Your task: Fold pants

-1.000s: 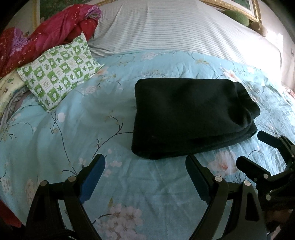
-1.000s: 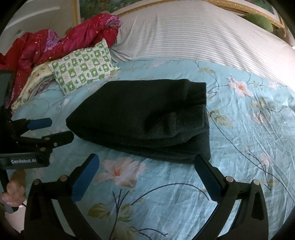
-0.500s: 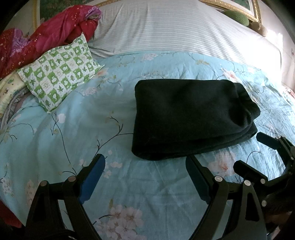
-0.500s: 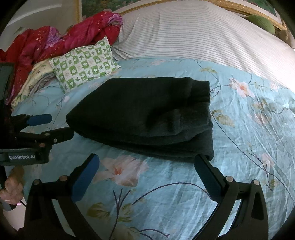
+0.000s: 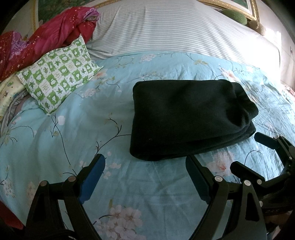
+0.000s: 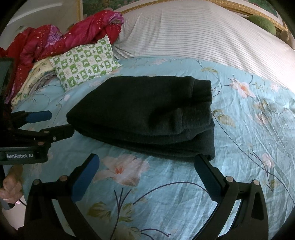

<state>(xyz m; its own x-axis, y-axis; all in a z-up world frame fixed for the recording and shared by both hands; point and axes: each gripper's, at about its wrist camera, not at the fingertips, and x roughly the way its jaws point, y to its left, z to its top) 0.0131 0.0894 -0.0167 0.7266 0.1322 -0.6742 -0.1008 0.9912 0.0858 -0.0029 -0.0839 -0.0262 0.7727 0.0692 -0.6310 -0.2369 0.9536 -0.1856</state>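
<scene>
The black pants lie folded in a thick stack on the light-blue flowered bedspread; they also show in the right wrist view. My left gripper is open and empty, just short of the stack's near edge. My right gripper is open and empty, also just short of the near edge. Each gripper shows in the other's view, the right one at the stack's right corner and the left one at its left corner.
A green-and-white checked pillow lies left of the pants, with red bedding heaped behind it. A striped white cover spans the back of the bed. A gold picture frame runs along the wall.
Both grippers have stayed open and drifted only slightly. The pants have not moved.
</scene>
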